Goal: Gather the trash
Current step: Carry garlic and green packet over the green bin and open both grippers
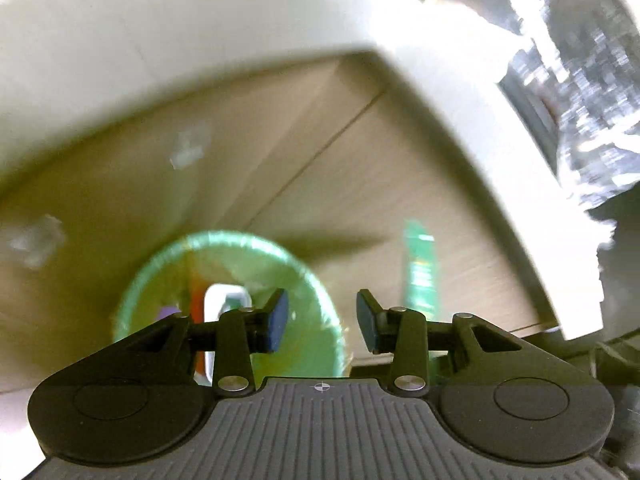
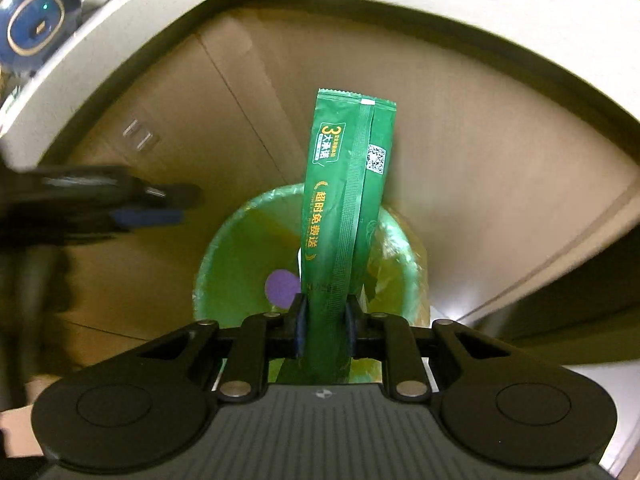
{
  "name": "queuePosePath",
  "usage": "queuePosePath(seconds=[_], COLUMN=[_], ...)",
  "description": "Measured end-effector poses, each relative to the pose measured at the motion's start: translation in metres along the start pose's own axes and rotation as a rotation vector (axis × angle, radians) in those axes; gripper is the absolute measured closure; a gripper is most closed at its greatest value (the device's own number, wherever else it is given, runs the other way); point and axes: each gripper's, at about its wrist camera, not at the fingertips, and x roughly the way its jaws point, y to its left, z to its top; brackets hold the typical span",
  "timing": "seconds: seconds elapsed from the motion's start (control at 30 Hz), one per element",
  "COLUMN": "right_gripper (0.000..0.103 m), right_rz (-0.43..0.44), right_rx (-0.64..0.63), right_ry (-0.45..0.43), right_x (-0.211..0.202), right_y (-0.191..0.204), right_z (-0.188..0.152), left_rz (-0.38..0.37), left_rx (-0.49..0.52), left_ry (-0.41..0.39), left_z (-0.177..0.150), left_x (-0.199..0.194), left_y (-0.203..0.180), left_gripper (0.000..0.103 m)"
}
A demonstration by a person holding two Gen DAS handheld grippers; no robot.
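The right gripper (image 2: 323, 322) is clamped on a long green sachet (image 2: 344, 216), which stands up toward twelve o'clock over the green-lined bin (image 2: 224, 264) on the wooden floor (image 2: 480, 184). The bin already holds some trash, with a purple piece (image 2: 282, 284) visible. The left gripper (image 1: 322, 316) is open and empty, and it hangs above the same bin. I think the danger is this: the sachet is long, so when released it may catch on the rim at three o'clock and fall outside. The two grippers are also near enough to bump.
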Motion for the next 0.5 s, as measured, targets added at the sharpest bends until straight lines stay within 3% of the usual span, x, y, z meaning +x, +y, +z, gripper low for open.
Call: queuePosePath(seconds=[0.2,0.27,0.5], right_gripper=[0.081,0.062,0.051], right_rz=[0.003,-0.029,-0.04], right_rx=[-0.095,-0.086,-0.06], right_ry=[-0.09,-0.058,-0.027], right_x=[0.049,0.067,0.061], right_y=[0.024,0.024,0.025], right_z=[0.021,0.032,0.04], left_rz=[0.003,0.022,0.083], left_rx=[-0.014,-0.028,-0.082], left_ry=[-0.065,-0.069,-0.025], left_z=[-0.005,-0.009,-0.019], left_x=[-0.055,-0.064,-0.073], left_y=[0.008,0.016,0.041], left_gripper=[0.061,0.061,0.061])
